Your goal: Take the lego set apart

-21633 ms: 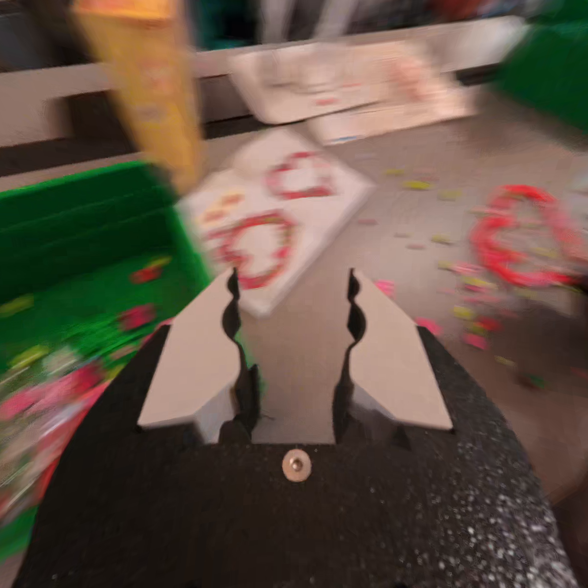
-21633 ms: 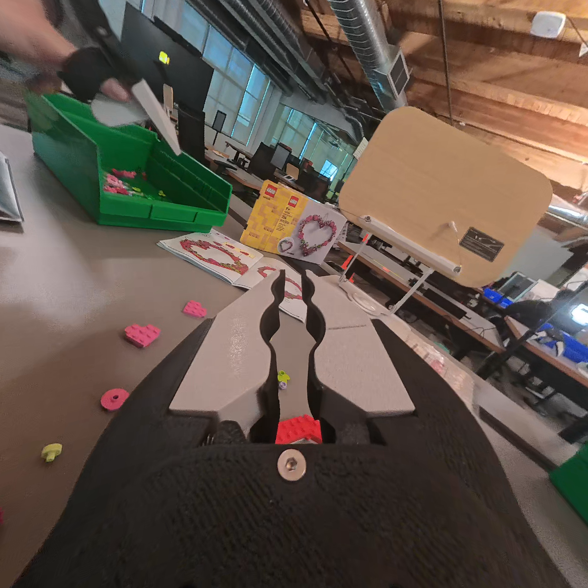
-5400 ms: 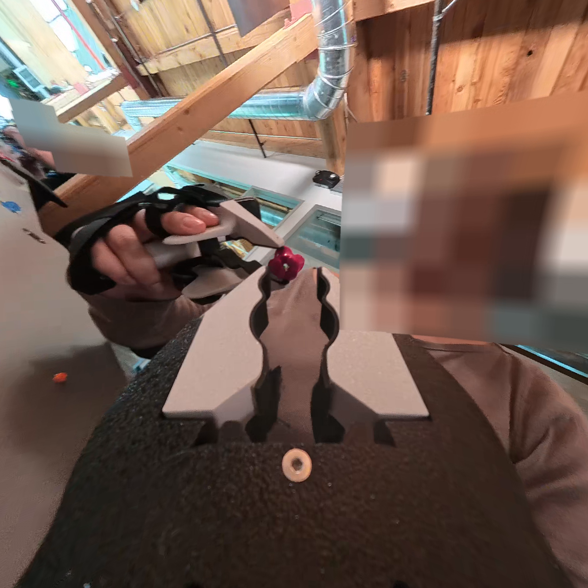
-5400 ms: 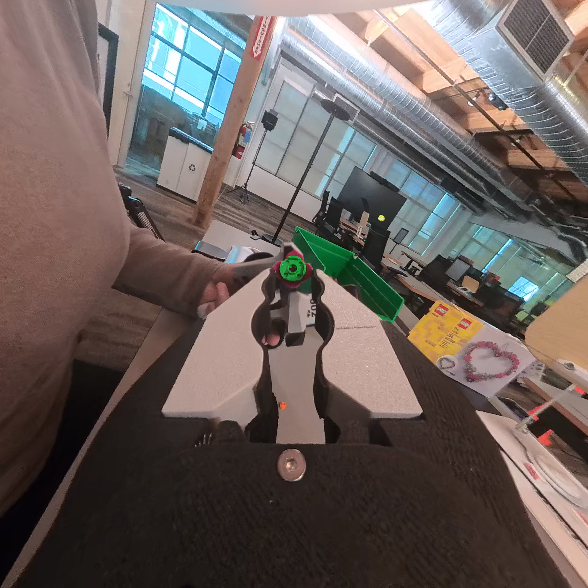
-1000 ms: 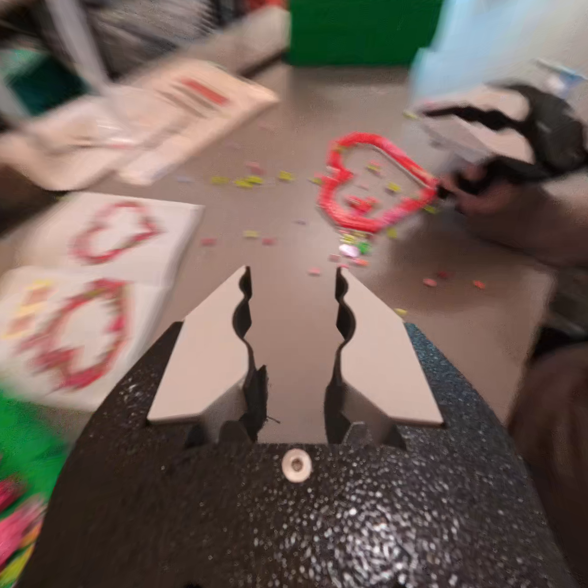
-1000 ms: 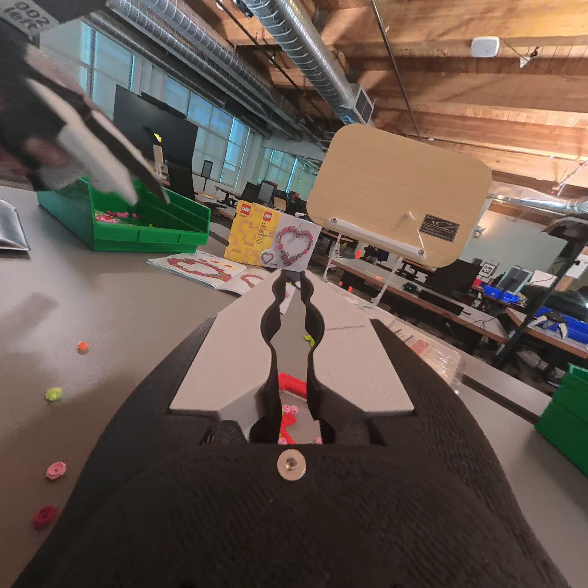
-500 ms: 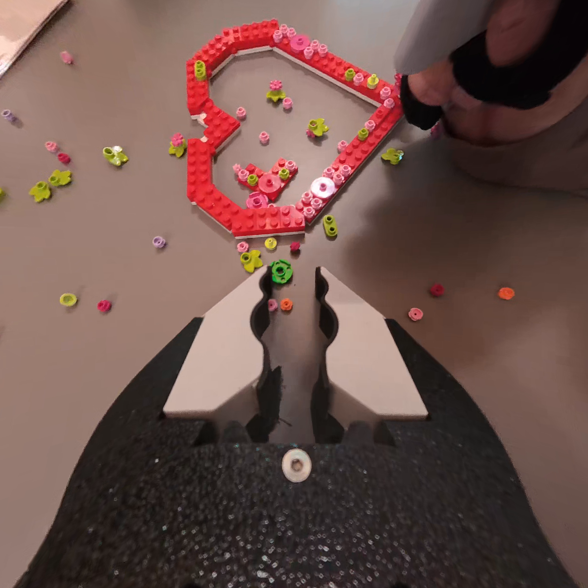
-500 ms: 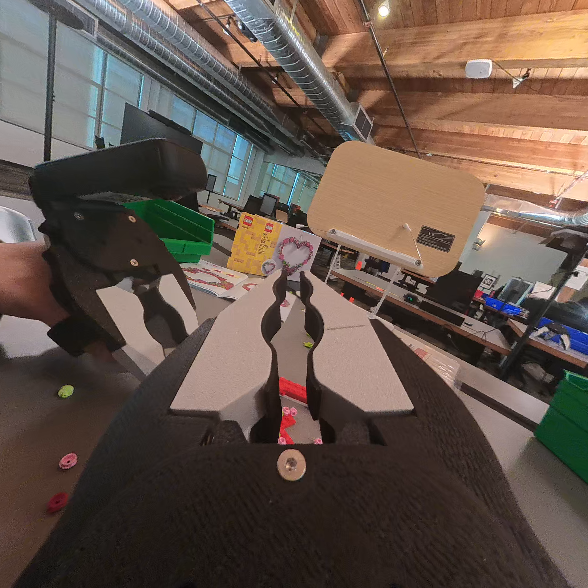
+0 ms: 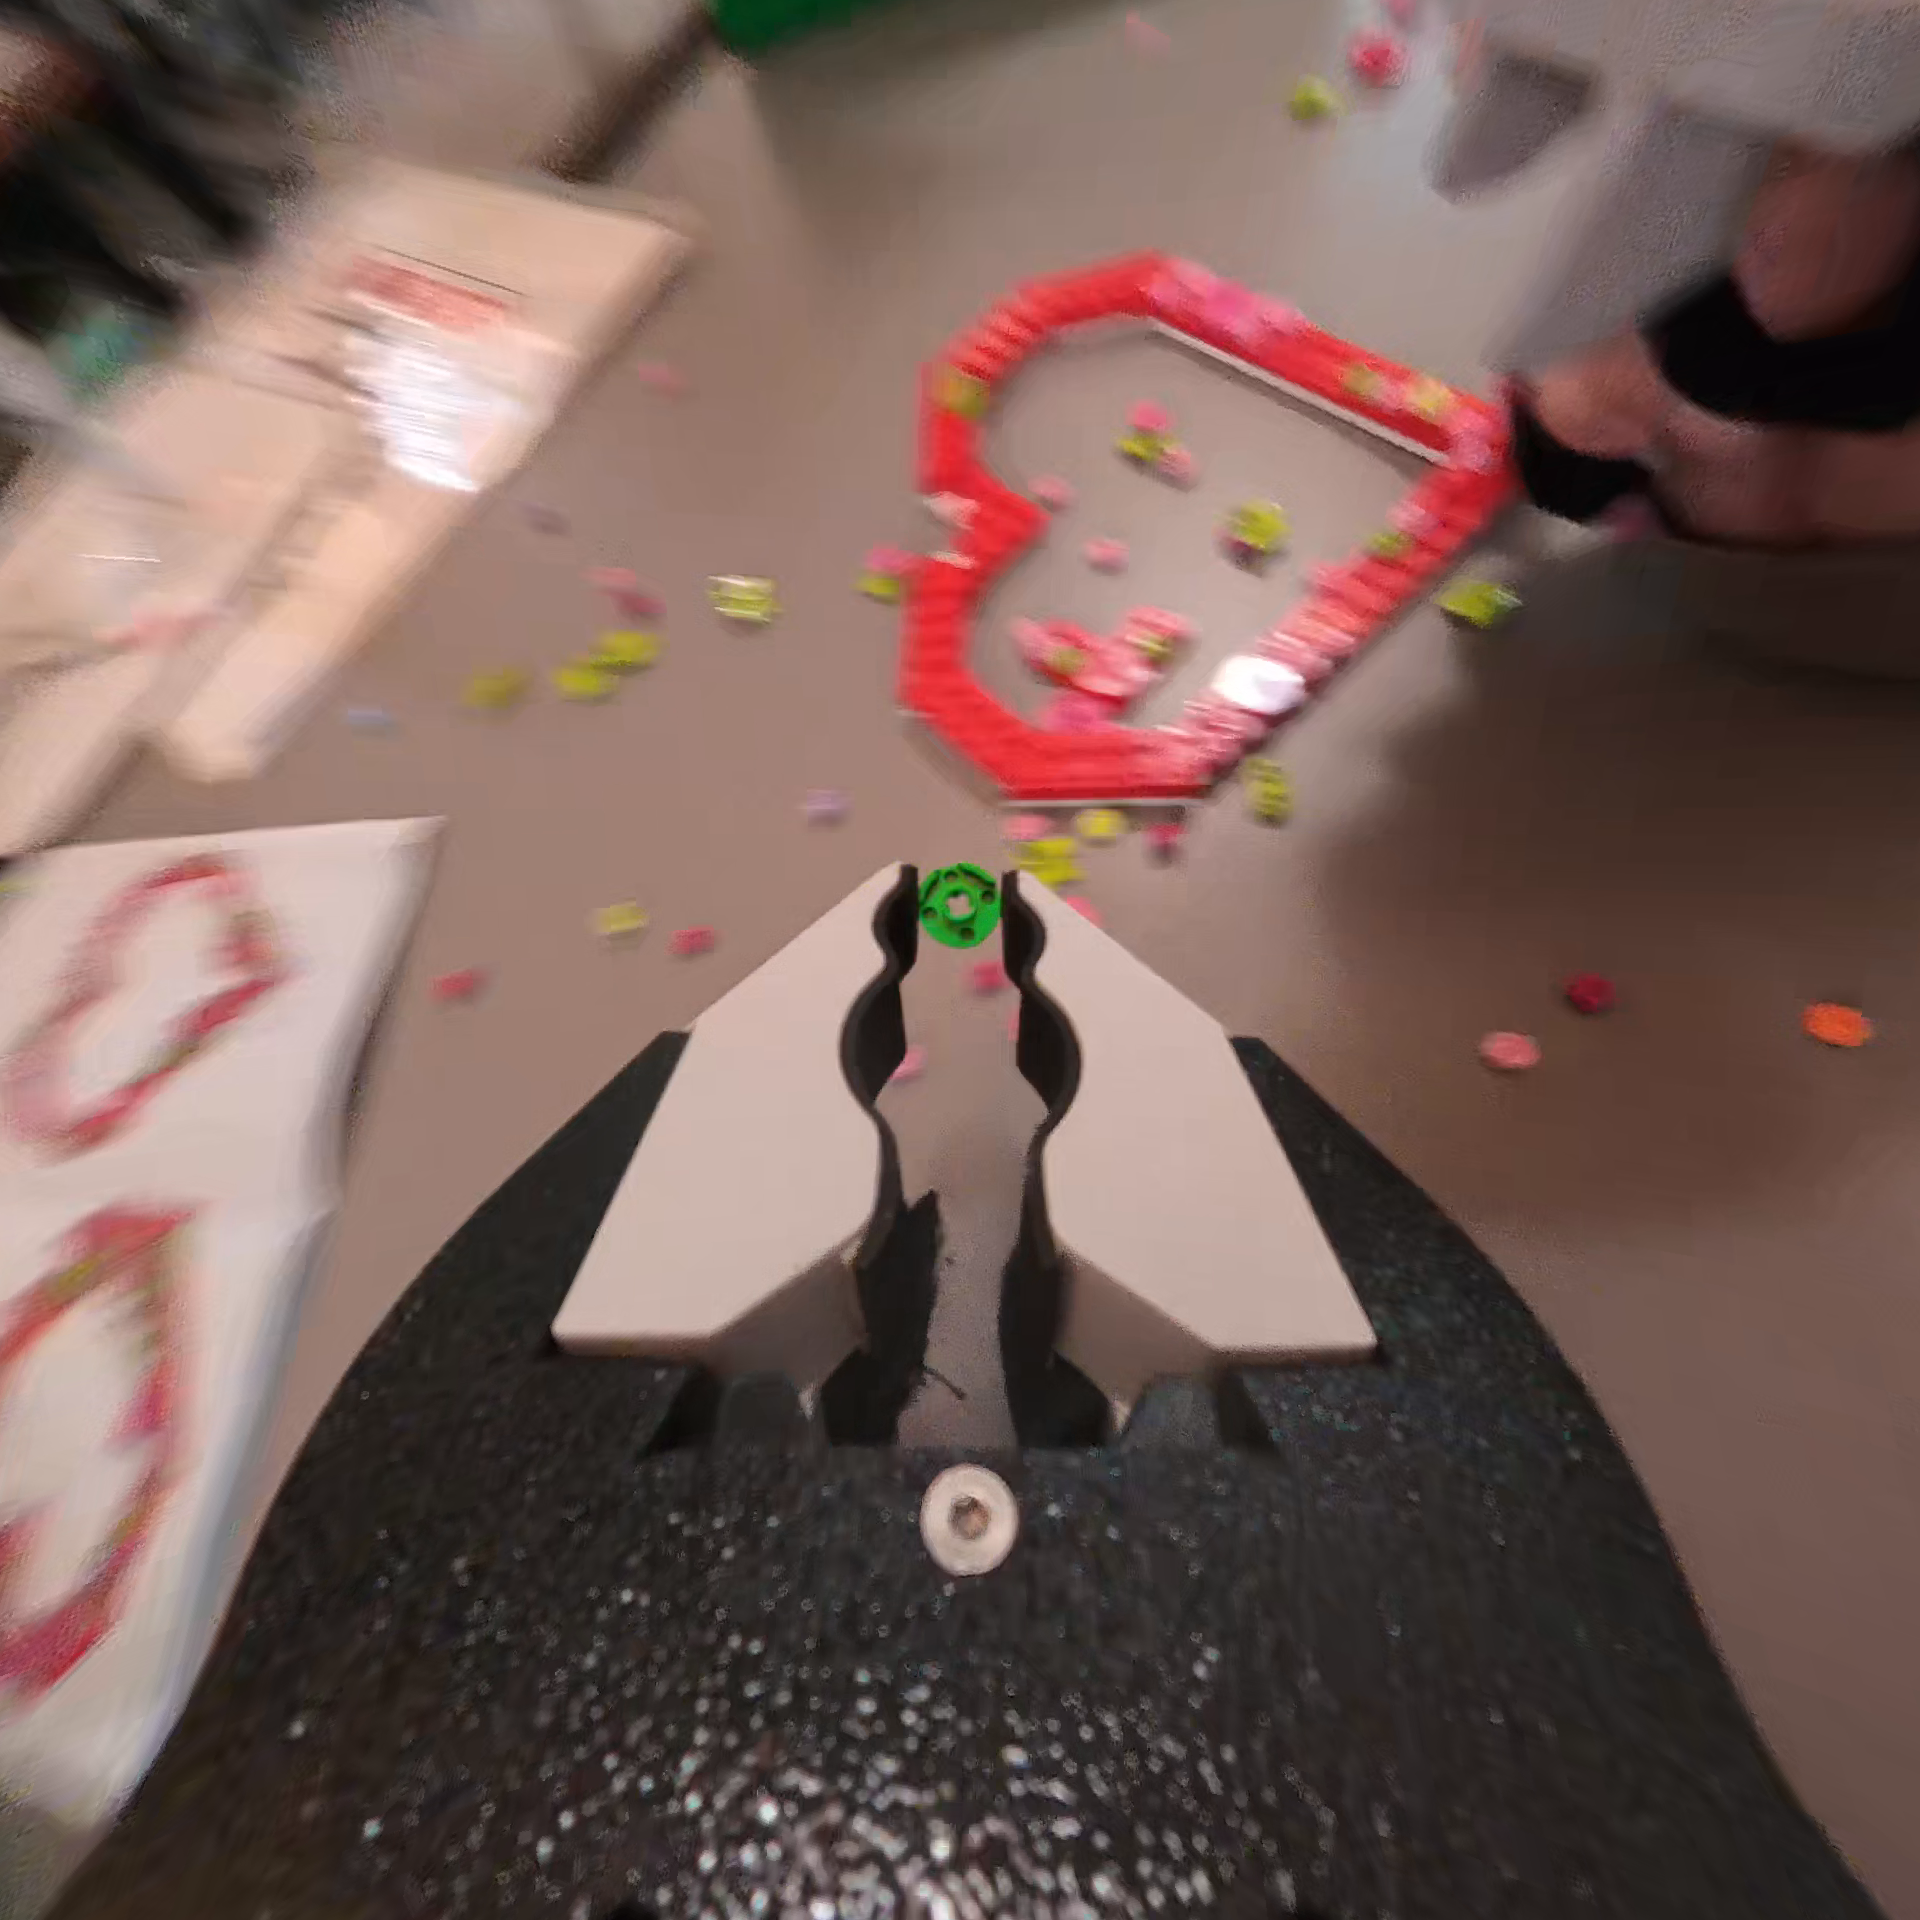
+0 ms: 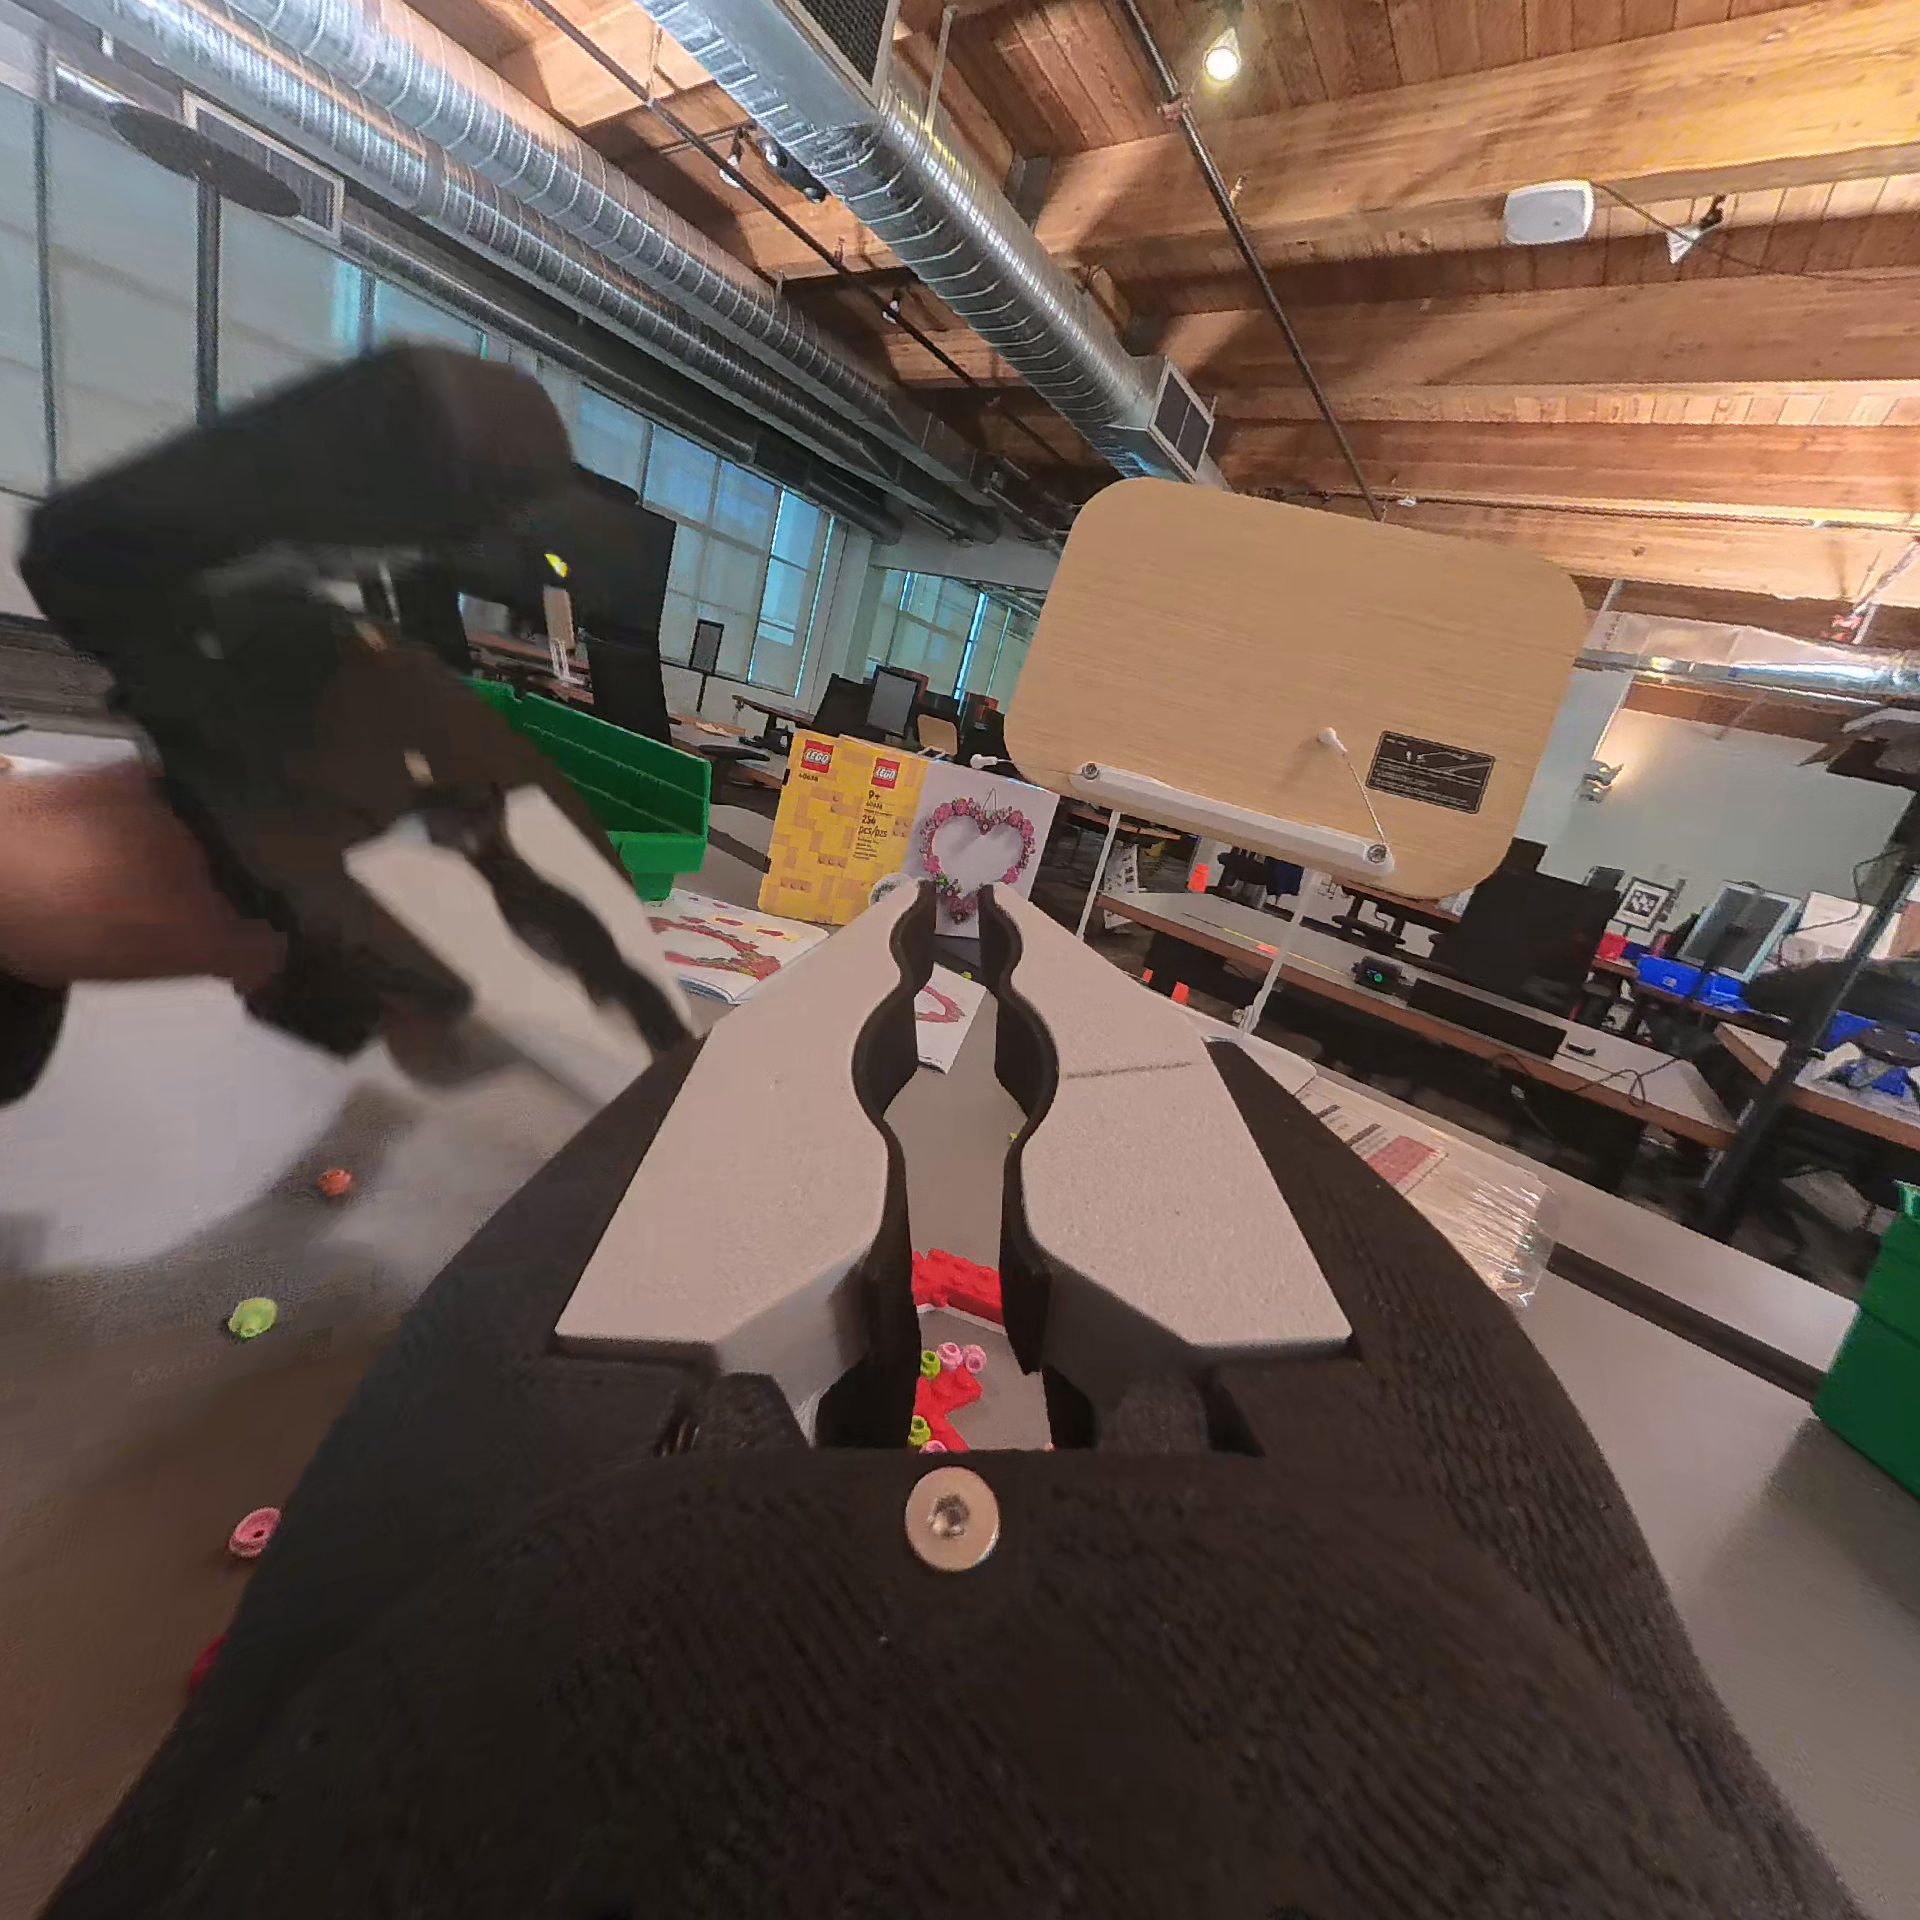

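Note:
A red heart-shaped lego frame with pink and lime studs lies on the grey table. My left gripper is shut on a small green round piece at its fingertips, held short of the heart's near edge. It shows blurred in the right wrist view. My right gripper points up and away, its jaws nearly shut with nothing between them. Red bricks of the heart show below its fingers. In the left wrist view a hand and the gripper rest at the heart's right corner.
Many small loose pieces lie scattered around the heart. An open instruction booklet lies at the left, more papers behind it. A green bin, a yellow set box and a wooden book stand stand farther off.
My left gripper has closed on the green round piece and drawn back from the table with it. The view is blurred by motion. The right gripper has stayed put.

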{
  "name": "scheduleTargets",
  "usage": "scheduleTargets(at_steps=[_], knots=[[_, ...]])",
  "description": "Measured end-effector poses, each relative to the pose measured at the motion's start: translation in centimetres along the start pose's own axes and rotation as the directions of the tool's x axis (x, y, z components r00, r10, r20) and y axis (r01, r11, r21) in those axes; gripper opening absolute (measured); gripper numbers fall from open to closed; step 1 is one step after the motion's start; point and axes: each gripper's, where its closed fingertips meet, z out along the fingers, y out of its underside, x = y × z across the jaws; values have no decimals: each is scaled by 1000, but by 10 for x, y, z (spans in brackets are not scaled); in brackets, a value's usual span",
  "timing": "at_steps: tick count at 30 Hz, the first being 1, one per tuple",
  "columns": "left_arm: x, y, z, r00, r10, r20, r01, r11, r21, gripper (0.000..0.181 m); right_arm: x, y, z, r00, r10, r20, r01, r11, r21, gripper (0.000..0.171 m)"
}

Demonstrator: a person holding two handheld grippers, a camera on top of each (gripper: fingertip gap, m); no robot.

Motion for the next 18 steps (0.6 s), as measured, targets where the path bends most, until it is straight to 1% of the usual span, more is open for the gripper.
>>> scheduleTargets(at_steps=[1,2,3,4,6,8,10,11,13,14,15,16,17,18], knots=[[-28,-5,-24,992,-22,122,16,999,46,13,0,0,0,1000,1,0,-1,1000,0,6],[-61,-7,-52,965,-57,255,37,996,85,13,0,0,0,1000,3,0,-3,1000,0,6],[-97,-3,-85,916,-104,387,66,992,111,12,0,0,1,1000,6,1,-6,1000,0,6],[-130,6,-119,853,-154,500,107,987,121,12,0,0,1,1000,11,2,-11,1000,1,6],[-189,39,-179,708,-257,658,245,963,113,12,-1,0,2,1000,16,6,-16,1000,3,6],[-240,81,-225,560,-320,764,398,913,91,14,-3,0,3,1000,19,12,-19,1000,3,6],[-275,119,-251,473,-369,800,526,847,79,34,-5,0,3,1000,19,20,-19,1000,4,6],[-284,136,-256,447,-402,799,589,804,76,48,-5,0,3,1000,17,23,-17,1000,3,6],[-289,158,-258,426,-456,782,681,730,55,74,-6,0,3,1000,15,24,-15,1000,2,6],[-288,162,-257,429,-454,781,692,721,40,85,-5,0,2,1000,18,24,-18,1000,2,6],[-283,161,-254,452,-439,777,687,727,11,90,-5,0,2,999,23,23,-23,1000,1,6],[-276,155,-248,484,-419,768,668,744,-14,91,-4,0,2,999,27,22,-27,1000,2,6],[-264,142,-237,535,-410,739,630,776,-24,82,-4,0,2,999,31,20,-31,1000,2,6],[-245,118,-217,617,-419,667,568,823,-9,73,-3,0,1,999,34,19,-34,999,2,6]])
